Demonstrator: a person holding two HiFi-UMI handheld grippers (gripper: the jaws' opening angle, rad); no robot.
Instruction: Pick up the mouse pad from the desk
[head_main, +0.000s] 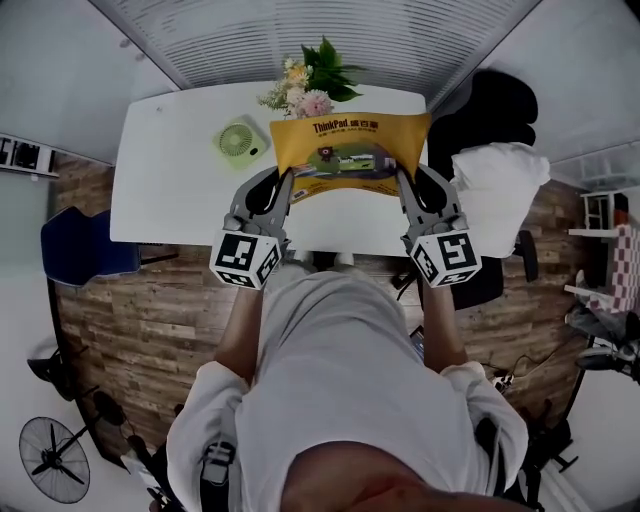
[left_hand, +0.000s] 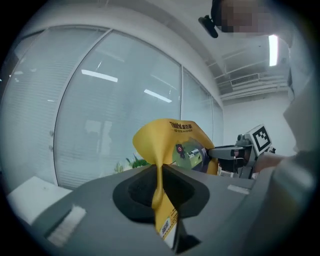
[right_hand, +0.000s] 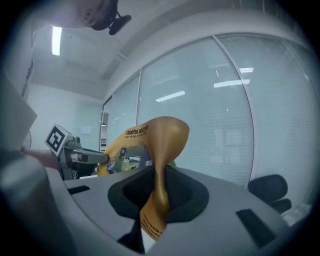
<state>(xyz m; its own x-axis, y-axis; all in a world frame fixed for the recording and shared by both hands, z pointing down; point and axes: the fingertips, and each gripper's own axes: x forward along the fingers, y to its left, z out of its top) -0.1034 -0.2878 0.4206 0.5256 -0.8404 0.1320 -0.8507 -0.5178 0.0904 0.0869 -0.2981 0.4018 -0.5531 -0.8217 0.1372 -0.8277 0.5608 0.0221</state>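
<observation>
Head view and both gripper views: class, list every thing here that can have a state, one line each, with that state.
mouse pad: lifted off the desk, bowed, held at both ends.
left claw: shut on the mouse pad's edge.
right claw: shut on the mouse pad's other edge.
green fan: on the desk; running or not, cannot tell.

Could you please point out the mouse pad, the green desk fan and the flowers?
mouse pad (head_main: 350, 150), head view, printed yellow face.
green desk fan (head_main: 239, 139), head view, round grille.
flowers (head_main: 314, 102), head view, pink bloom.
</observation>
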